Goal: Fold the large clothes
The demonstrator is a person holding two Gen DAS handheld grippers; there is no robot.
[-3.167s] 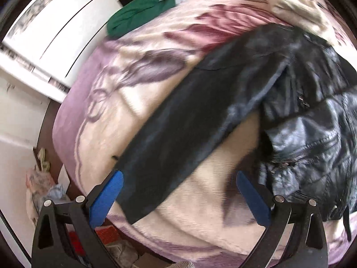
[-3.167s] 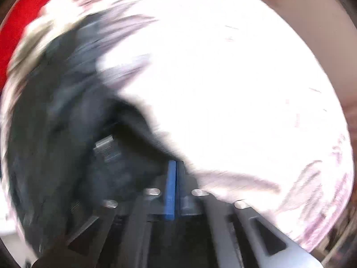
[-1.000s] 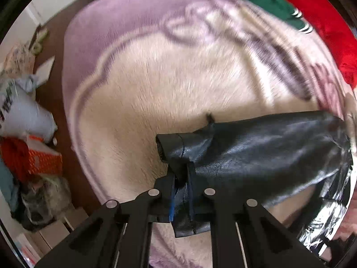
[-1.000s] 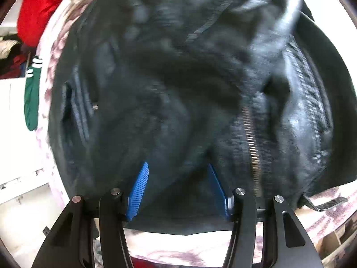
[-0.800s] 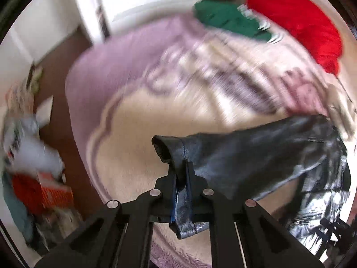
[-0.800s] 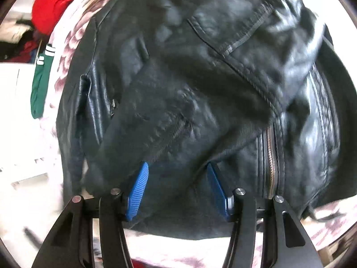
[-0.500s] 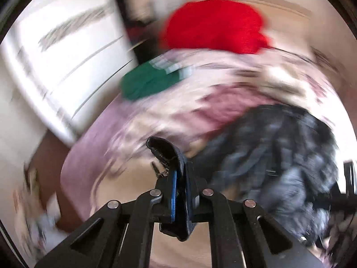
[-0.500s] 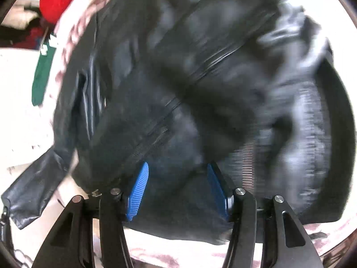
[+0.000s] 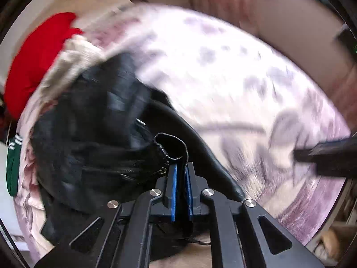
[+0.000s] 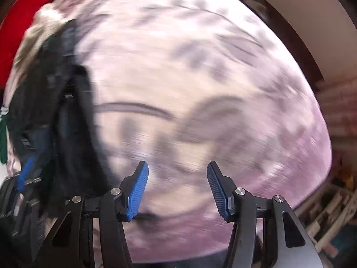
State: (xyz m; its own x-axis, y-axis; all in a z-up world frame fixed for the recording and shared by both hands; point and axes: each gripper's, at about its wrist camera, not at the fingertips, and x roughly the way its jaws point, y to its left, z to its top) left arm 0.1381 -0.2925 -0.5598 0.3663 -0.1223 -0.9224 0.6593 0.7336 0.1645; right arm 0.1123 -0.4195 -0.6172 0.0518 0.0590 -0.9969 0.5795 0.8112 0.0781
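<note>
Cuff leather (image 9: 170,144) sits pinched between the blue pads of the left gripper (image 9: 180,174), whose jaws stand almost together with only that fold of sleeve between them, the rolled edge curling up just past the fingertips. From there the black leather jacket (image 9: 93,138) spreads away to the left of the left wrist view as a heaped, blurred mass lying on the pale floral blanket (image 9: 223,78). The right gripper (image 10: 177,176) hangs over bare blanket with its jaws partway apart and nothing between the ribbed blue pads; in its own view the jacket (image 10: 67,116) lies off to the left, apart from its fingers. Only the left wrist view shows the grip on the sleeve, and it also catches a dark blurred piece of the other tool (image 9: 328,156) at its right edge; only the right wrist view shows the left gripper from outside, low at its left edge, and pale crates or shelving (image 10: 330,218) at lower right. Farther off, a cream woolly garment (image 9: 71,60), a red one (image 9: 38,60) and a green one with white stripes (image 9: 12,167) lie beyond the jacket. No writing or label can be read; both views are smeared.
</note>
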